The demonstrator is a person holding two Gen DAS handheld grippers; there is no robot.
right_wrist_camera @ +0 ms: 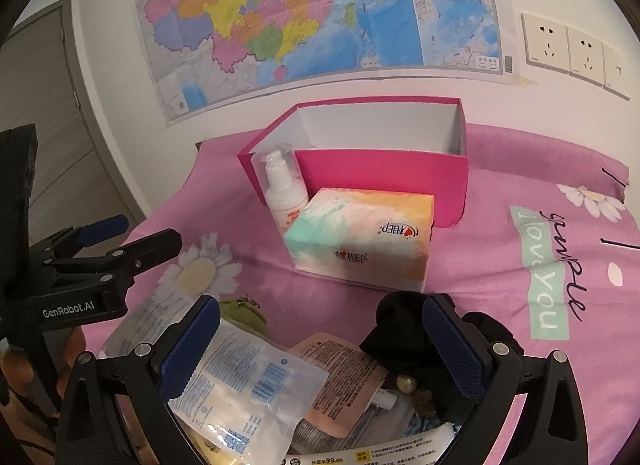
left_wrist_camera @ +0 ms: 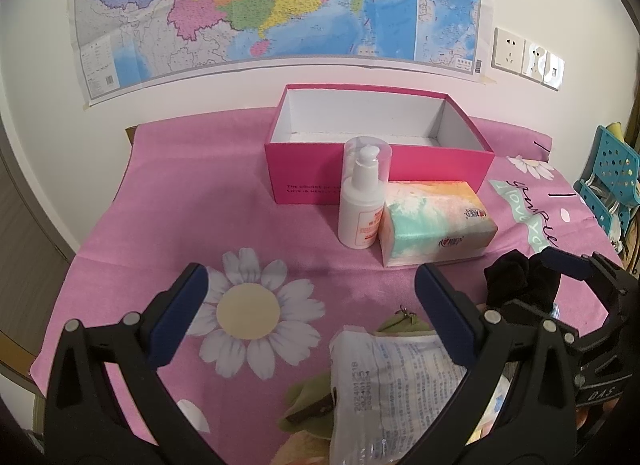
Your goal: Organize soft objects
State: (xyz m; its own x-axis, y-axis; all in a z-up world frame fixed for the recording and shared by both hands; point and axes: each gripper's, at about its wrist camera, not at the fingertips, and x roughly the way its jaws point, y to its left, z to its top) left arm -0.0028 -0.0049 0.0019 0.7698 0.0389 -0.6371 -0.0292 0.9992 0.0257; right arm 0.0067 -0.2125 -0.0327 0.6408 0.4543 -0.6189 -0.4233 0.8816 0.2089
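An empty pink box (left_wrist_camera: 378,179) (right_wrist_camera: 380,177) stands open at the back of the pink flowered cloth. A pastel tissue pack (left_wrist_camera: 436,221) (right_wrist_camera: 360,241) and a white pump bottle (left_wrist_camera: 362,201) (right_wrist_camera: 282,193) stand in front of it. A clear plastic pouch (left_wrist_camera: 396,389) (right_wrist_camera: 248,377), a green fabric item (left_wrist_camera: 308,405) (right_wrist_camera: 244,315), a black soft item (left_wrist_camera: 516,281) (right_wrist_camera: 400,333) and a peach sachet (right_wrist_camera: 344,381) lie near me. My left gripper (left_wrist_camera: 310,289) is open above the pouch. My right gripper (right_wrist_camera: 320,325) is open over the pile, its right finger beside the black item.
A map (left_wrist_camera: 276,5) and wall sockets (left_wrist_camera: 528,57) are on the wall behind. A blue plastic rack (left_wrist_camera: 608,181) stands at the right edge. A door (right_wrist_camera: 52,125) is at the left. The left gripper also shows in the right wrist view (right_wrist_camera: 136,233).
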